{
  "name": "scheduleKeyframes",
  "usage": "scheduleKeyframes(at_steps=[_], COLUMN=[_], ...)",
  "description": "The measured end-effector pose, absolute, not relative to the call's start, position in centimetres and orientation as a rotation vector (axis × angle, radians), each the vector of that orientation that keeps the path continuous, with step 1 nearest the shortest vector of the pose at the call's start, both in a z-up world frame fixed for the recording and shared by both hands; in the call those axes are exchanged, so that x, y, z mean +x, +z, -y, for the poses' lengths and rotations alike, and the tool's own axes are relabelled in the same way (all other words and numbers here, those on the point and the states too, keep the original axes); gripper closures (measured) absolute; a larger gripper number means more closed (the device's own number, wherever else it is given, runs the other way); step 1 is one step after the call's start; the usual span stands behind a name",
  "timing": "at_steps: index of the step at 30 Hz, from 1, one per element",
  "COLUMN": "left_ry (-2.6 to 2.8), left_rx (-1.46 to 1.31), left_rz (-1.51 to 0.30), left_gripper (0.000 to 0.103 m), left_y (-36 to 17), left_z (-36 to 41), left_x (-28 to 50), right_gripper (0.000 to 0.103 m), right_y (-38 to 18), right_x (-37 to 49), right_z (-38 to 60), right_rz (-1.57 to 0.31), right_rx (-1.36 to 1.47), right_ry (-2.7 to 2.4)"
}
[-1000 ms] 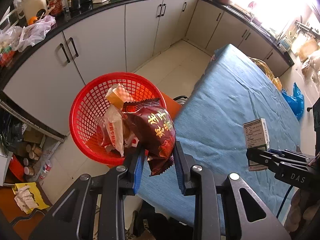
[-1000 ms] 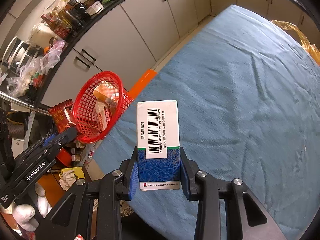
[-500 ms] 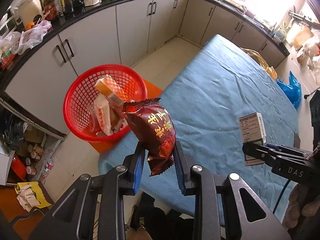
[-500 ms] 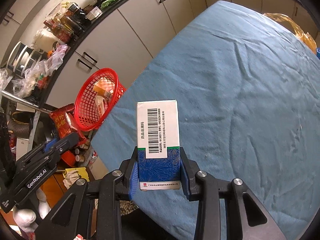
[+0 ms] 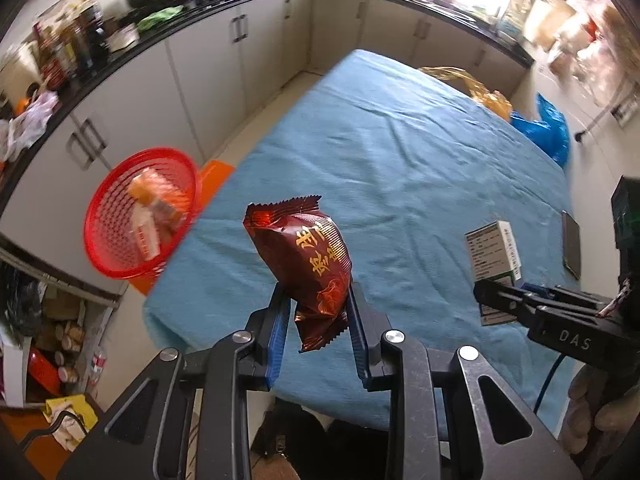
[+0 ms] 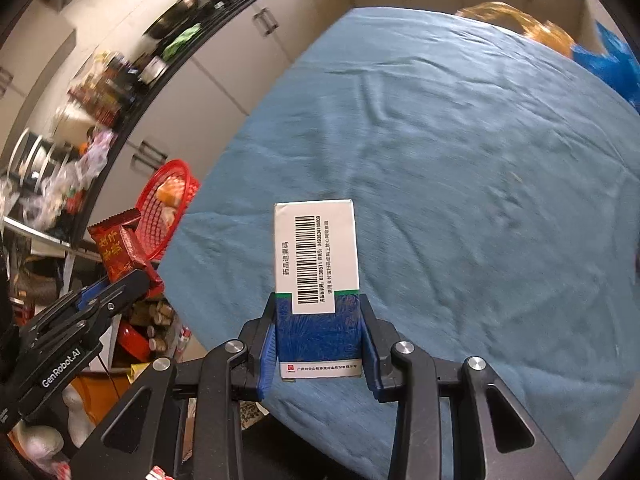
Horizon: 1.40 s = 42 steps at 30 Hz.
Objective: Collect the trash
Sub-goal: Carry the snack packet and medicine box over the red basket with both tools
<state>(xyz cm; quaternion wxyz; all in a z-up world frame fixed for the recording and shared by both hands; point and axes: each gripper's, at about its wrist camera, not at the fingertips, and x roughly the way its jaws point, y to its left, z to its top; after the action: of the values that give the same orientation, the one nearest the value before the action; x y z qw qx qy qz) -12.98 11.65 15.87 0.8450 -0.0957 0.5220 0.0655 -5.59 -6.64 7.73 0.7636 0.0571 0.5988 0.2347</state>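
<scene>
a dark red snack packet was held pinched in the left gripper above the blue table cloth. a white and blue medicine box was clamped upright in the right gripper. a red basket with trash inside was seen beyond the table's edge.

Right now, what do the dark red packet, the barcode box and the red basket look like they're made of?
Snack packet: glossy foil or plastic film, probably; it shines, crinkles and has serrated ends.
Medicine box: printed cardboard, likely; flat faces, sharp folded edges, matte white panel.
Red basket: moulded plastic, by its uniform colour and regular lattice wall, though blurred.
</scene>
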Motion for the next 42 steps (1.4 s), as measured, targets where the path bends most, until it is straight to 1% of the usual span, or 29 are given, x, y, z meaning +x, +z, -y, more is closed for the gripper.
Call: scheduleKeyframes(at_steps=[10,15,18,25,31,42], left_ry=[0.079,0.096,0.130,0.216,0.273,0.398], left_rx=[-0.167,-0.157,-0.173,-0.283,-0.360,-0.385], left_rz=[-1.096,-1.121,-1.136,-1.130,-1.130,-1.112], left_gripper=[0.076,0.076,0.076,0.076,0.076,0.076], left_y=[16.3,15.7,15.4,15.0,14.0,13.0], left_z=[-7.0,-6.7,-7.8,-13.1,-19.6,-31.9], left_x=[-13.1,-14.1,-14.6,-15.4,-14.2,-12.0], right_gripper=[0.064,0.064,0.064,0.064,0.064,0.064], right_y=[8.1,6.8,6.1,5.6,5.8,6.5], right_x=[-6.7,-6.8,-6.6,-5.7,-3.4,0.3], right_z=[10.6,10.4,9.5,7.2,3.3,-9.8], right_rz=[-1.271,-1.301,-1.319,-1.322,-1.321,-1.313], right_rx=[0.152,0.181,0.176,0.148,0.088,-0.104], right_ry=[0.500,0.523,0.542,0.548,0.525,0.603])
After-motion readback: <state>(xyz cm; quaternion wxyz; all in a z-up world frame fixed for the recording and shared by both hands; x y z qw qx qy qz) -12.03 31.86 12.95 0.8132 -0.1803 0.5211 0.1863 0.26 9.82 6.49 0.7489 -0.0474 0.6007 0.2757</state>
